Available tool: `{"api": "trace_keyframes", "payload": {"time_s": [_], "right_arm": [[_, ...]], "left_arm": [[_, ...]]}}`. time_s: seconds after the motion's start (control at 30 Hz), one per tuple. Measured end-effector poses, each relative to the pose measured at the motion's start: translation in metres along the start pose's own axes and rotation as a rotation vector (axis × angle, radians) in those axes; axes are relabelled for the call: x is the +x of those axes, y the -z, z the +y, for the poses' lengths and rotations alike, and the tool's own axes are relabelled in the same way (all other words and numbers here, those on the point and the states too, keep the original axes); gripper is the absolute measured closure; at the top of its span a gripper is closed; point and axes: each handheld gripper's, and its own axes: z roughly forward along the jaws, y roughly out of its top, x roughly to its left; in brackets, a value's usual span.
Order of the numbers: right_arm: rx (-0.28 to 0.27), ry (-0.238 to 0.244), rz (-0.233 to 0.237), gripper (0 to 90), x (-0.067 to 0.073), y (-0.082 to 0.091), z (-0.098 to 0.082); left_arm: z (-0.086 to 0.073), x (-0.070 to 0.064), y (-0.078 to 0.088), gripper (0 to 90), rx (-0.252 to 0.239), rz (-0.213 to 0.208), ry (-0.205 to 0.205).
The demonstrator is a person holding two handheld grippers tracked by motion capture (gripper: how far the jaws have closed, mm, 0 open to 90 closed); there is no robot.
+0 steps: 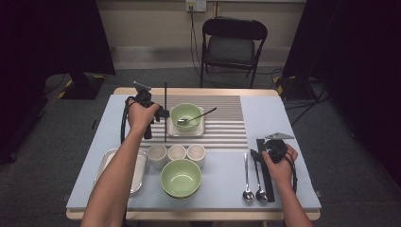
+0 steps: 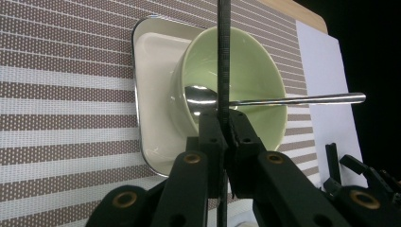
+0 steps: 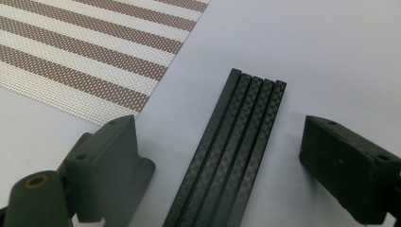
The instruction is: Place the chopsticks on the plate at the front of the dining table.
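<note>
So the left claw (image 2: 226, 137) is clenched on one black chopstick (image 1: 165, 111), held upright just left of the green bowl (image 1: 186, 115). Right claw (image 3: 215, 165) hangs released, straddling the remaining chopsticks (image 3: 231, 146) lengthwise on the counter (image 1: 227, 179).

The high view was evenly lit from overhead, with the table (image 1: 293, 123) bright and the surrounding floor and side curtains dim to black. Its resolution was low and detail soft. Shadows under the cups (image 1: 176, 152) were short and faint. In the left gripper view, the spoon (image 2: 283, 100) carried specular glare, and the near jaws were slightly defocused. The right gripper view was sharp at the black sticks (image 3: 231, 151); soft shadows lay beside them.
</note>
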Motion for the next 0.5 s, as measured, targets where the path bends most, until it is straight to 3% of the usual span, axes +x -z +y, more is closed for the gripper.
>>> {"api": "trace_keyframes", "payload": {"time_s": [0.5], "right_arm": [[0.001,-0.001,0.0,11.0,0.0002,0.0,0.0001]], "left_arm": [[0.0002,0.0035,-0.0048,86.3,-0.007,0.012,0.014]]}}
